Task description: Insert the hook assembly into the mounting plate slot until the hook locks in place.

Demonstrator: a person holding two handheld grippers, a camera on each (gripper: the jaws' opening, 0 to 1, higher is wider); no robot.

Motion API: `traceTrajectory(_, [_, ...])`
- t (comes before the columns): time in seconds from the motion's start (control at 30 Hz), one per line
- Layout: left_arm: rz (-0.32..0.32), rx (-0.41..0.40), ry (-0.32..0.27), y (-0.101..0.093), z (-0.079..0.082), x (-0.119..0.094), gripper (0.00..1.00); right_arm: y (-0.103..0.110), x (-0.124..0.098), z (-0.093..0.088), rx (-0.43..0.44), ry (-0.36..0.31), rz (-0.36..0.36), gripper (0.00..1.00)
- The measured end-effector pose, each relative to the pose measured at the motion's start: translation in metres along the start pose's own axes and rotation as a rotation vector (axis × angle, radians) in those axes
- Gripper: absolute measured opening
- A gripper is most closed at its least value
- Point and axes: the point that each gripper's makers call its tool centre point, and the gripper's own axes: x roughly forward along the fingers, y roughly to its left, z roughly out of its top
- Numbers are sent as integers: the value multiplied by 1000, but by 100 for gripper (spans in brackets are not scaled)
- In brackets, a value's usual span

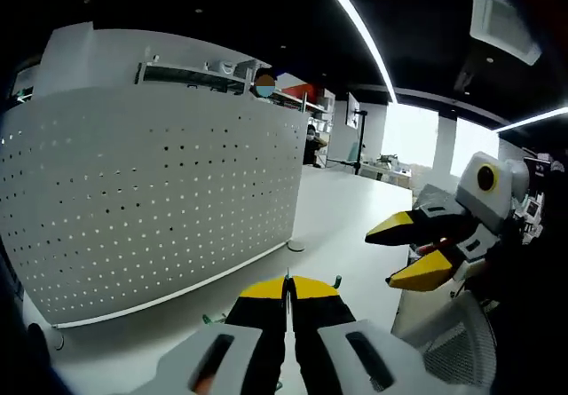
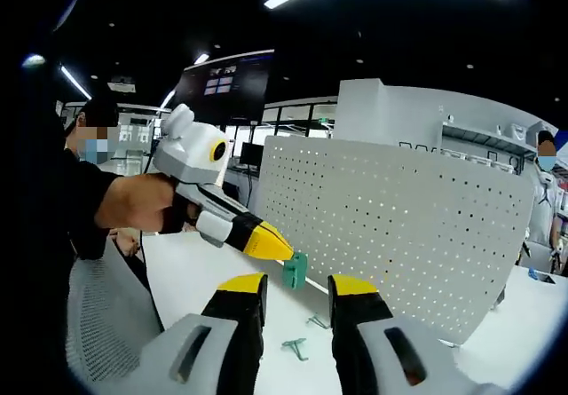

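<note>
Left gripper [image 1: 287, 290]: yellow tips, black jaws, pale grey body. Right gripper [image 1: 404, 255], at 3 o'clock in left gripper view: yellow tips on black, white-grey housing. Pegboard [image 1: 151, 195]: white, regular grid of small dark holes. Table [image 1: 342, 209]: plain white.

Right gripper view: green hook piece [image 2: 295, 270] at 6 o'clock, pinched by left gripper's yellow tip. Two more green hooks [image 2: 295, 348] lower down on white table. Mesh chair back [image 2: 102, 311] at 8 o'clock: grey-white weave. Person's sleeve [image 2: 67, 200]: black. Ceiling: black, white light strips.
</note>
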Motion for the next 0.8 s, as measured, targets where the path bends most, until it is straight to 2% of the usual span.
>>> traceTrajectory(0.2, [-24, -3, -3, -8, 6, 3, 1, -1, 5, 0, -3, -6, -22, 19])
traceTrajectory(0.37, [-51, -18, -13, -15, 11, 4, 1, 1, 9, -2, -55, -3, -38, 16])
traceTrajectory(0.8, [-94, -48, -8, -24, 14, 7, 1, -6, 16, -5, -116, 9, -73, 9])
